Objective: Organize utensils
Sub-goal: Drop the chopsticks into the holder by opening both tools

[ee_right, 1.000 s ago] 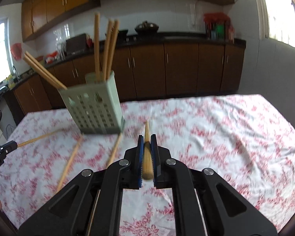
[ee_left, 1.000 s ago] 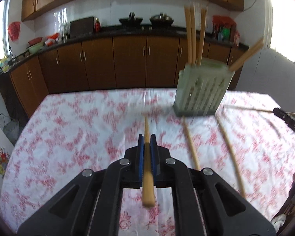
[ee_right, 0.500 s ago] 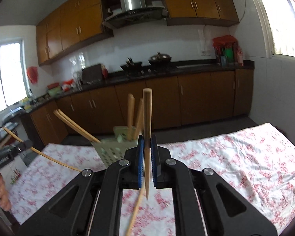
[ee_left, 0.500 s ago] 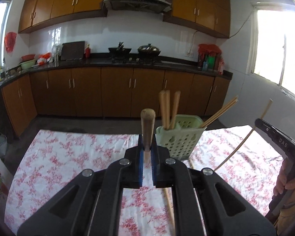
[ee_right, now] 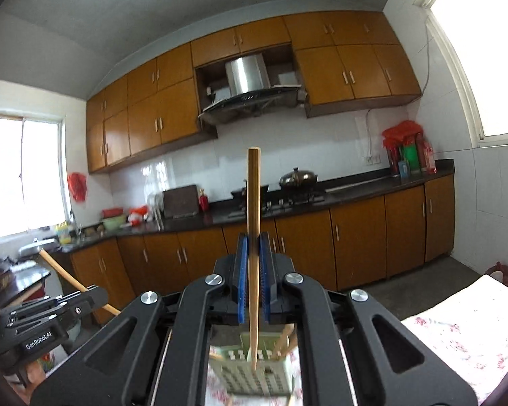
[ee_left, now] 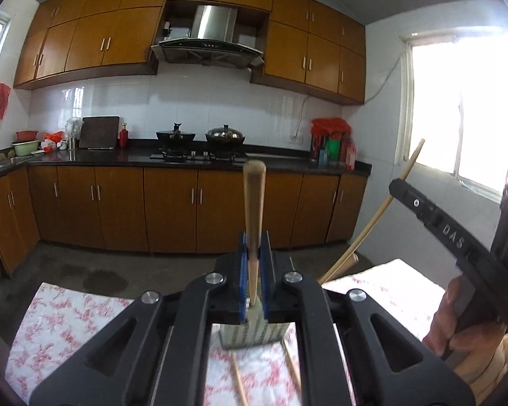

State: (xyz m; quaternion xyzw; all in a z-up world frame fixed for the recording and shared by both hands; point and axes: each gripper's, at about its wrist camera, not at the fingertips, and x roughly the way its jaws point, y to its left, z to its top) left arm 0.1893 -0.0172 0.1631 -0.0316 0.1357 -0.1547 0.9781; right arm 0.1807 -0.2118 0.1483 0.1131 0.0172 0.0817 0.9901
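Currently, left gripper (ee_left: 254, 270) clamped on a chopstick (ee_left: 254, 209) standing upright between its fingers | right gripper (ee_right: 253, 277) clamped on another chopstick (ee_right: 253, 237), tip hanging below its fingers | green holder (ee_right: 254, 372) on floral tablecloth (ee_right: 457, 331) beneath both sets of fingers | loose chopsticks (ee_left: 237, 379) beside holder | kitchen cabinets (ee_left: 169, 209) beyond

We stand in a home kitchen: orange-brown wooden cabinets (ee_left: 118, 203), a steel range hood (ee_left: 208, 42), lidded pots on the hob (ee_left: 225, 134).
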